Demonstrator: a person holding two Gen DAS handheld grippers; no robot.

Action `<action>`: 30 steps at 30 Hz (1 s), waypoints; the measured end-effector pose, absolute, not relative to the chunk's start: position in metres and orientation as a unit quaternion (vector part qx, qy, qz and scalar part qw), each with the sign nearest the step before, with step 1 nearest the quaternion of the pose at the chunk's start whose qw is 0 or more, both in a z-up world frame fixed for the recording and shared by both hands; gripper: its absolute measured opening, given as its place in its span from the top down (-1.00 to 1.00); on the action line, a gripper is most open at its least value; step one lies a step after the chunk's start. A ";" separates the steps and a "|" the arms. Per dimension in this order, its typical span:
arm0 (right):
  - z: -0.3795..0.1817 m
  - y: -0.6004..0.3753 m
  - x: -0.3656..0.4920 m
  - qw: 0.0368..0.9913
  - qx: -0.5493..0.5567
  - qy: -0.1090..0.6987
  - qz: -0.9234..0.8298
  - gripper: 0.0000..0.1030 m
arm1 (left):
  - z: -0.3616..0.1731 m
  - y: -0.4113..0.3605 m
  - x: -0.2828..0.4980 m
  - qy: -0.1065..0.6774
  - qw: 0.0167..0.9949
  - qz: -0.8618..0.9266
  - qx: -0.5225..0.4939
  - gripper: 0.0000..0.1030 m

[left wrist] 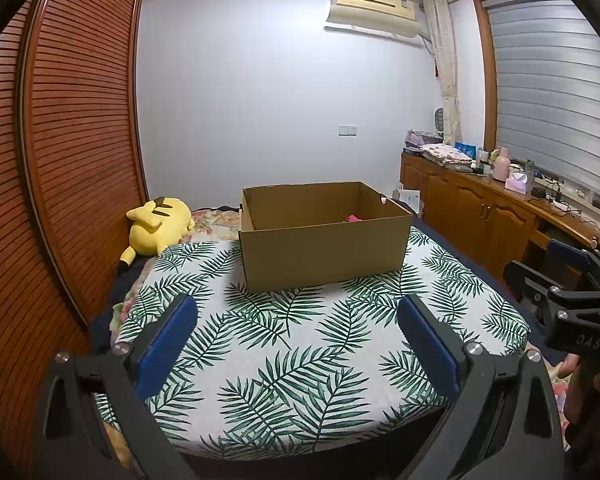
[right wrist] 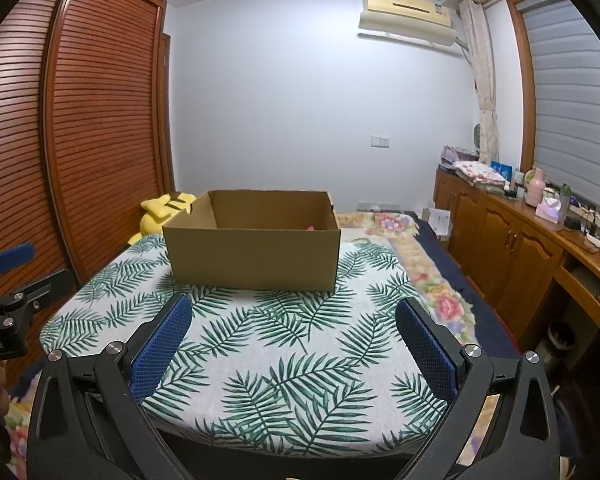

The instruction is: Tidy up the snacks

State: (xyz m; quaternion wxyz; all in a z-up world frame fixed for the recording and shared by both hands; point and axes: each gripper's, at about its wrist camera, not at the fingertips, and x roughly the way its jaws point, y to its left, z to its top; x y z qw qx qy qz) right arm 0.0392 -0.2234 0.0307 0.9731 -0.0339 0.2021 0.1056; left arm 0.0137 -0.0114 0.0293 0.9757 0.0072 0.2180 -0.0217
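Note:
An open brown cardboard box (left wrist: pixel 324 248) (right wrist: pixel 256 258) stands on a leaf-print cloth (left wrist: pixel 300 352) (right wrist: pixel 276 360) at its far end. A bit of something pink (left wrist: pixel 353 219) (right wrist: pixel 311 227) shows inside the box near its right wall; I cannot tell what it is. My left gripper (left wrist: pixel 298 312) is open, held low over the near part of the cloth, nothing between its blue pads. My right gripper (right wrist: pixel 294 312) is open too, likewise short of the box. Each gripper shows at the edge of the other's view, the right gripper (left wrist: pixel 572 280), the left gripper (right wrist: pixel 8 280).
A yellow plush toy (left wrist: pixel 158 226) (right wrist: pixel 162 210) lies left of the box by the slatted wooden wardrobe (left wrist: pixel 60 160). A floral bedspread (right wrist: pixel 432 280) lies under the cloth. A wooden cabinet (left wrist: pixel 480 208) (right wrist: pixel 520 240) with clutter runs along the right wall under the window.

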 end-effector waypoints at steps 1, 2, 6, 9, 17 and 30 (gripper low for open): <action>0.031 -0.223 0.039 0.973 -0.034 0.202 0.106 -1.00 | 0.029 -0.011 0.013 0.218 0.976 -0.022 0.007 -0.97; 0.031 -0.223 0.039 0.973 -0.034 0.202 0.105 -1.00 | 0.029 -0.011 0.014 0.218 0.976 -0.022 0.006 -0.97; 0.031 -0.223 0.039 0.973 -0.034 0.202 0.105 -1.00 | 0.031 -0.012 0.012 0.217 0.976 -0.022 0.006 -0.97; 0.032 -0.224 0.038 0.973 -0.034 0.201 0.105 -1.00 | 0.031 -0.013 0.012 0.218 0.976 -0.023 0.005 -0.97; 0.031 -0.223 0.038 0.973 -0.034 0.202 0.105 -1.00 | 0.031 -0.012 0.012 0.218 0.976 -0.022 0.005 -0.97; 0.031 -0.223 0.038 0.973 -0.035 0.201 0.106 -1.00 | 0.031 -0.012 0.012 0.217 0.976 -0.022 0.006 -0.98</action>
